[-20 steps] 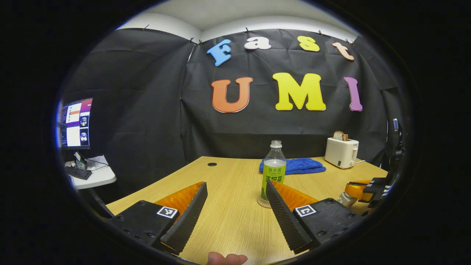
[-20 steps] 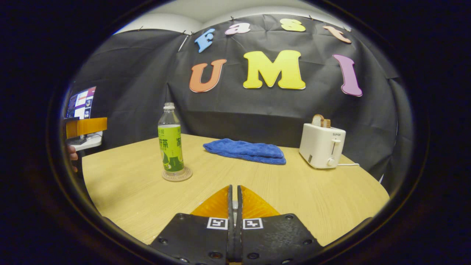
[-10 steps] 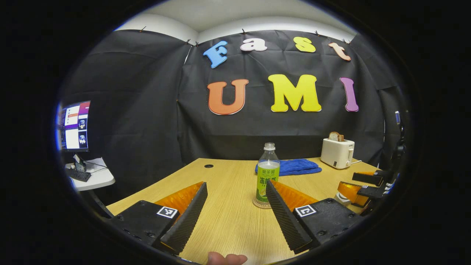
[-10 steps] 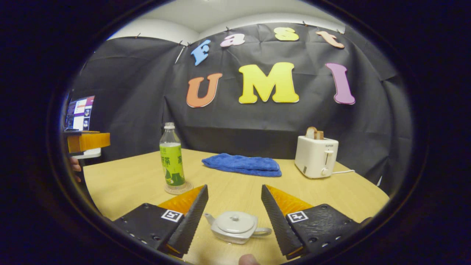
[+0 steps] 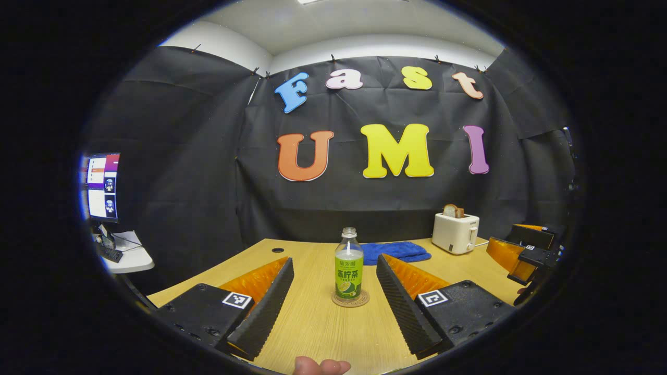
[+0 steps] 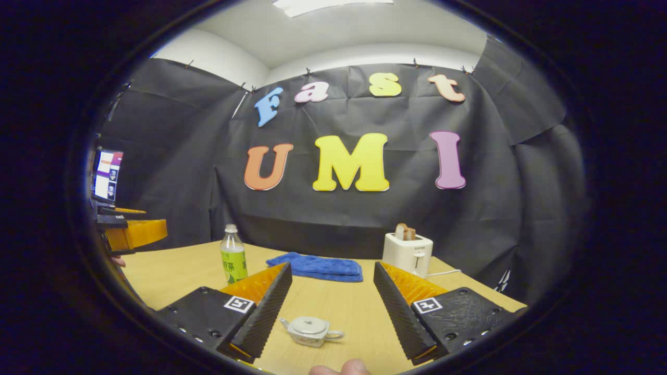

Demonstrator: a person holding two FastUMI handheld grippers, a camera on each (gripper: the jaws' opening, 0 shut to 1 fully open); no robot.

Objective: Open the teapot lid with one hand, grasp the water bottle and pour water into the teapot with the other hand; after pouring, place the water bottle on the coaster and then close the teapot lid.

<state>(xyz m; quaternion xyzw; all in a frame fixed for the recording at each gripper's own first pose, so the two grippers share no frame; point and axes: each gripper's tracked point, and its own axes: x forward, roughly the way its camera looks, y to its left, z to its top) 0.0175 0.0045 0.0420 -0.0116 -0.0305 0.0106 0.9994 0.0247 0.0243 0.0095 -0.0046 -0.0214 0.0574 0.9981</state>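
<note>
Left gripper [image 5: 333, 291]: spread wide, bottle [image 5: 348, 271] ahead on coaster [image 5: 350, 299].
Right gripper [image 6: 331, 307]: spread wide, teapot [image 6: 310, 330] between fingers, lid [image 6: 308, 326] on.
Progress: appears finished.

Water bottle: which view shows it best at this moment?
The left gripper view: the water bottle stands upright on its coaster, centred between that tool's open fingers, unobstructed. In the right gripper view it is farther off to the left, its base hidden behind a finger.
</note>
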